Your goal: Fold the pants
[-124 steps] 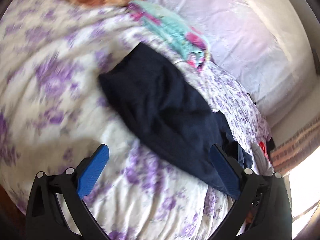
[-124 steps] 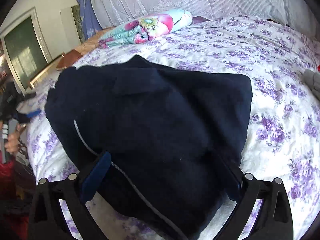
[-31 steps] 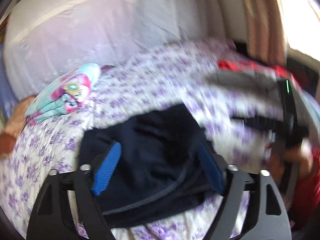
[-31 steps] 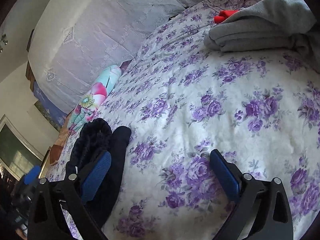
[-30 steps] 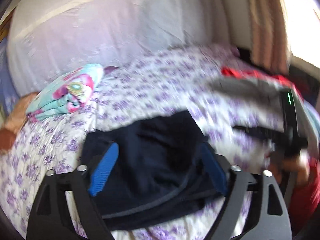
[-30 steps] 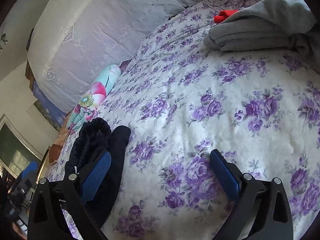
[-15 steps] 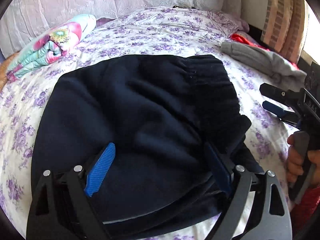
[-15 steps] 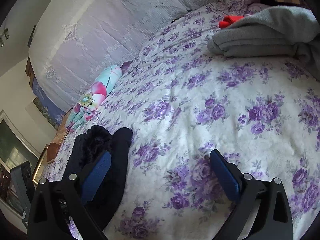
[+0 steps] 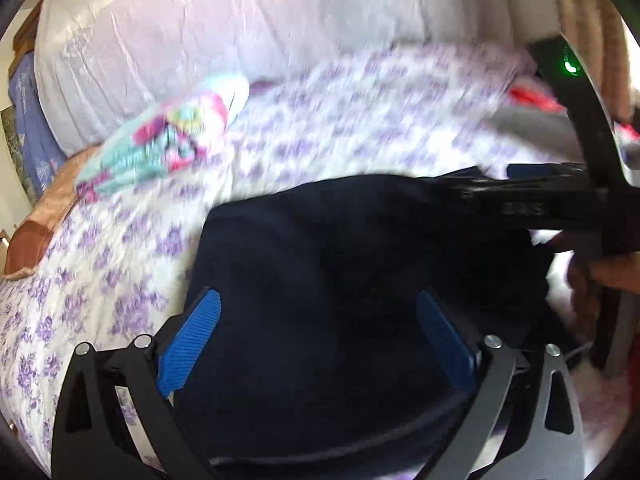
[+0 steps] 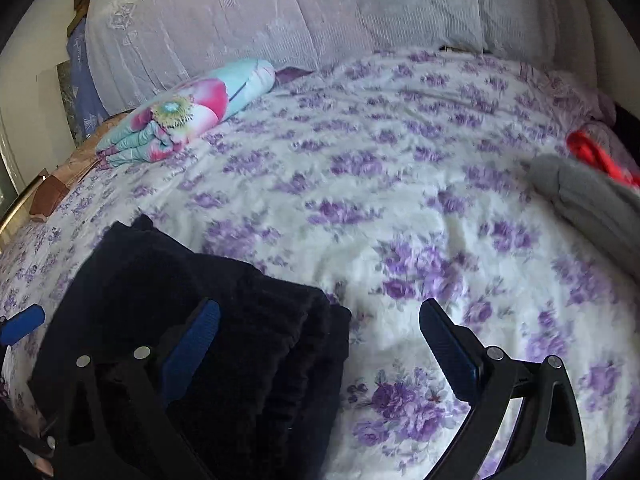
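Dark navy pants (image 9: 340, 260) lie folded into a thick bundle on the purple-flowered bedspread (image 10: 400, 200). My left gripper (image 9: 316, 304) hovers low over them, its jaws opening wide, with the cloth under and between the blue pads but not pressed. In the right wrist view the pants (image 10: 180, 280) fill the lower left. My right gripper (image 10: 320, 312) is open over their right edge, with its left finger above the cloth and its right finger above the bedspread. That right gripper (image 9: 560, 200) also crosses the left wrist view at the right, held by a hand (image 9: 608, 276).
A rolled floral blanket (image 10: 188, 112) lies at the back left by the white pillows (image 10: 280, 12). A folded grey garment (image 10: 584, 200) and a red item (image 10: 592, 152) sit at the bed's right edge. The left gripper's blue fingertip (image 10: 22, 328) shows at far left.
My right gripper swung left and rolled, so the pants now lie under its left finger. The left gripper sank closer to the pants and its jaws spread wider.
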The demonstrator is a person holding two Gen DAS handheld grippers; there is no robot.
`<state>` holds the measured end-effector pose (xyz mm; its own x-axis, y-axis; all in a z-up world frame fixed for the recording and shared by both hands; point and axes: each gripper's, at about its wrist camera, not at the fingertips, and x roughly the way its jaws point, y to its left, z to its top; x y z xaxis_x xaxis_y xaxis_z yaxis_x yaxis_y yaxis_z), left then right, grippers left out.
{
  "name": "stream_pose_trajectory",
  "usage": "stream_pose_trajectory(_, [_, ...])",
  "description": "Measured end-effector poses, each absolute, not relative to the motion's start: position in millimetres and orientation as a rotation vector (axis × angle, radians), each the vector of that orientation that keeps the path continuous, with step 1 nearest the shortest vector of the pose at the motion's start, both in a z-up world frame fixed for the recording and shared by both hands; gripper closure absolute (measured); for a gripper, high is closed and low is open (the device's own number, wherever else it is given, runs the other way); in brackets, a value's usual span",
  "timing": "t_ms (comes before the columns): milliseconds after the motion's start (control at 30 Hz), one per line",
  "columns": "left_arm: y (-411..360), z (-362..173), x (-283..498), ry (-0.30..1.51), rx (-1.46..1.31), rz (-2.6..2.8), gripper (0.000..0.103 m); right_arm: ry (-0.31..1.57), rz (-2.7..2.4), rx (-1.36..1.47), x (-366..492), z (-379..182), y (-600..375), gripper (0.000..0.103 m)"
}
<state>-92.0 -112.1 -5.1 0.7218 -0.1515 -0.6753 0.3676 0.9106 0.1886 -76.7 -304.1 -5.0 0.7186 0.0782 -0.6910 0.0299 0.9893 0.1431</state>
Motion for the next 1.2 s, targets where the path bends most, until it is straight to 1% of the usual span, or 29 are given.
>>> stream_pose_trajectory(33, [-110, -18, -85, 0.749, 0.318, -0.300, 0.004, 0.783, 0.075, 0.245, -77, -13, -317, 0.003])
stream_pose_trajectory(67, [-105, -27, -82, 0.755, 0.271, -0.323, 0.004, 0.826, 0.112, 0.337, -75, -17, -329, 0.003])
stream_pose_trajectory(100, [-100, -25, -81, 0.759, 0.238, -0.338, 0.004, 0.829, 0.124, 0.350, -76, -15, -332, 0.003])
stream_pose_trajectory(233, [-98, -23, -85, 0.748, 0.231, -0.342, 0.004, 0.707, 0.042, 0.240, -107, 5, -313, 0.003])
stream_pose_trajectory(333, [-94, -25, -86, 0.748, 0.206, -0.355, 0.004, 0.548, 0.017, 0.129, -160, 27, -287, 0.003])
stream_pose_trajectory(367, [-93, -25, -86, 0.750, 0.198, -0.359, 0.004, 0.532, 0.021, 0.106, -169, 32, -280, 0.003])
stream_pose_trajectory(433, [-94, -25, -86, 0.748, 0.202, -0.357, 0.004, 0.586, -0.019, 0.018, -176, 26, -265, 0.003])
stream_pose_trajectory(467, [-94, -26, -85, 0.747, 0.204, -0.357, 0.004, 0.669, -0.049, -0.041, -170, 12, -259, 0.003])
stream_pose_trajectory(533, [-95, -26, -86, 0.747, 0.210, -0.353, 0.004, 0.783, 0.013, 0.011, -156, -5, -264, 0.003])
stream_pose_trajectory(567, [-94, -26, -86, 0.746, 0.207, -0.356, 0.004, 0.801, 0.041, 0.083, -154, -7, -274, 0.003])
stream_pose_trajectory(667, [-93, -26, -87, 0.748, 0.200, -0.361, 0.004, 0.777, 0.037, 0.096, -162, -6, -275, 0.003])
stream_pose_trajectory(767, [-90, -22, -89, 0.736, 0.202, -0.352, 0.004, 0.672, -0.007, 0.026, -183, 12, -262, 0.003])
stream_pose_trajectory(833, [-87, -16, -93, 0.721, 0.207, -0.343, 0.004, 0.637, 0.000, -0.012, -194, 25, -252, 0.003])
stream_pose_trajectory(933, [-76, 0, -100, 0.653, 0.225, -0.319, 0.004, 0.651, 0.041, -0.049, -196, 24, -239, 0.003])
stream_pose_trajectory(1000, [-69, 8, -98, 0.623, 0.233, -0.284, 0.004, 0.707, 0.043, -0.096, -189, 9, -231, 0.003])
stream_pose_trajectory(1067, [-61, 2, -86, 0.649, 0.224, -0.255, 0.004, 0.775, 0.064, -0.050, -178, -4, -236, 0.003])
stream_pose_trajectory(1133, [-58, -21, -69, 0.733, 0.226, -0.238, 0.004, 0.792, 0.103, 0.036, -176, -7, -245, 0.003])
stream_pose_trajectory(1200, [-48, -28, -61, 0.776, 0.140, -0.282, 0.004, 0.808, 0.128, 0.082, -175, -10, -251, 0.003])
